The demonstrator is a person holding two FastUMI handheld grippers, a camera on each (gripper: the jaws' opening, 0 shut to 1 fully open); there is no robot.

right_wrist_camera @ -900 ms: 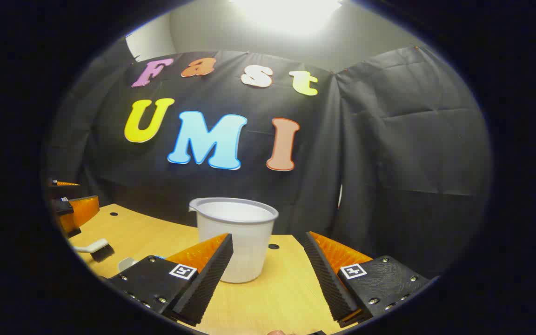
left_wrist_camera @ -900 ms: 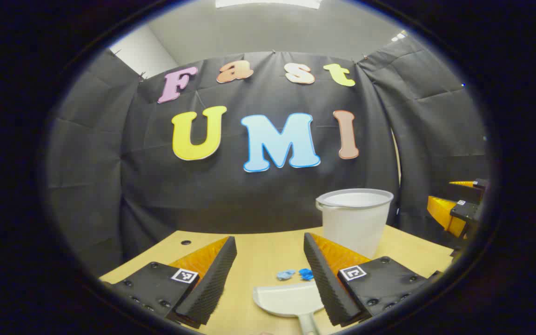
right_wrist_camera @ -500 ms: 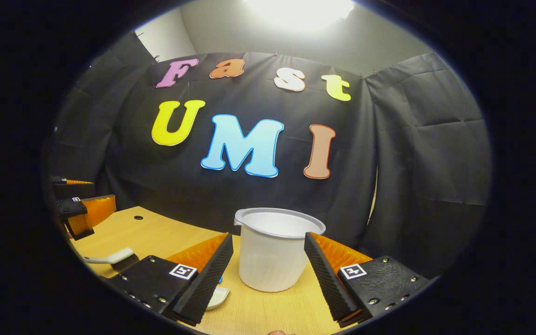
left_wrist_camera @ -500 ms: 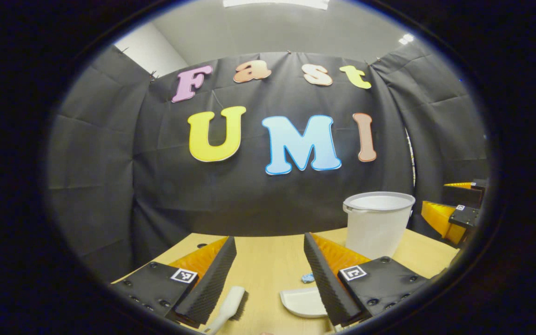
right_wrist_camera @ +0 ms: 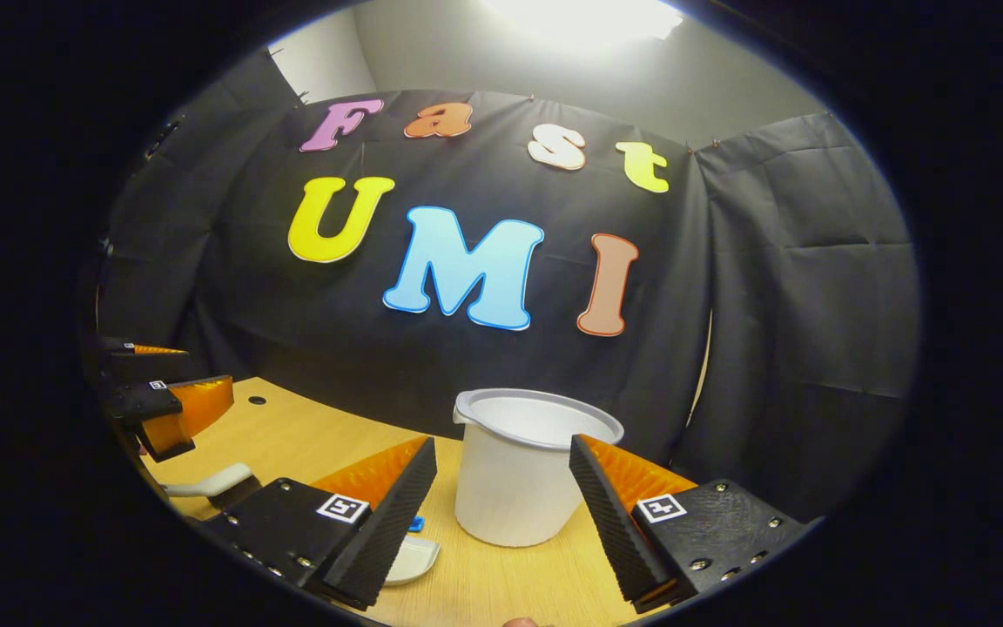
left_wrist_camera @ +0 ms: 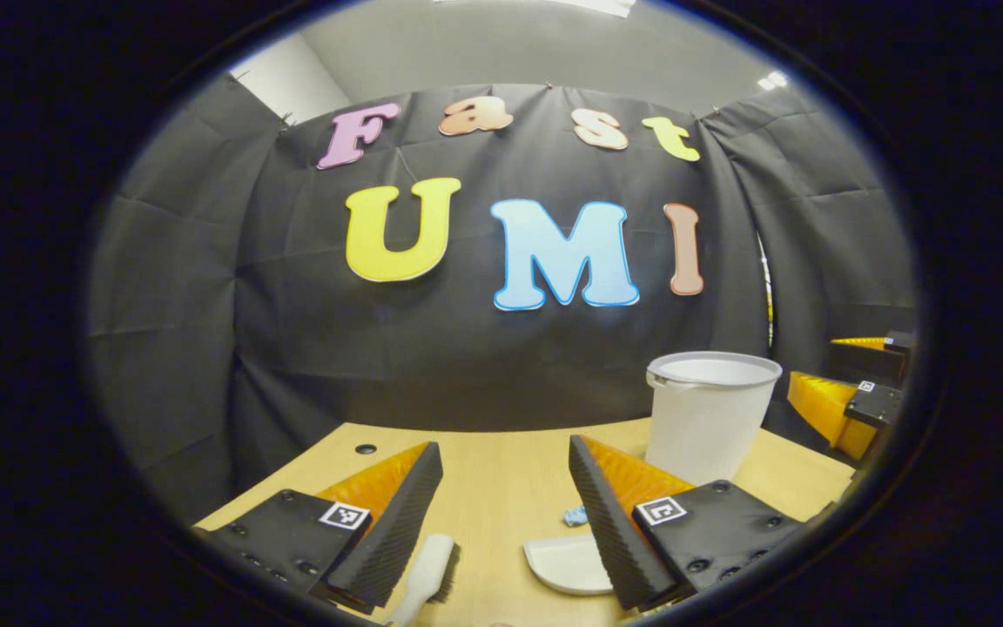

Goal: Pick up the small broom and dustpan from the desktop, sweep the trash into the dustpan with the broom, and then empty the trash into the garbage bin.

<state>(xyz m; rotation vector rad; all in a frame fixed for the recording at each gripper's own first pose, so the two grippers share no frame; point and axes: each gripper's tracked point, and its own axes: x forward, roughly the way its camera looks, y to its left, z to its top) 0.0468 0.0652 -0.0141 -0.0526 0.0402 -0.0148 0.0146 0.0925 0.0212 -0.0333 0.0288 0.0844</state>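
Both claws wide, empty: left gripper, right gripper. Broom, dustpan, trash on desk; bin near far edge.

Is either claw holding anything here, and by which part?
Nothing is held. Left claw and right claw are open; broom and dustpan lie on the desk.

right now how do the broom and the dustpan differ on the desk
The broom is narrow, with a white back and dark bristles along one side; the dustpan is a broad, shallow white scoop. The broom lies left of the dustpan, which lies nearer the bin, with blue trash just beyond it. Both rest flat on the desk, ungripped.
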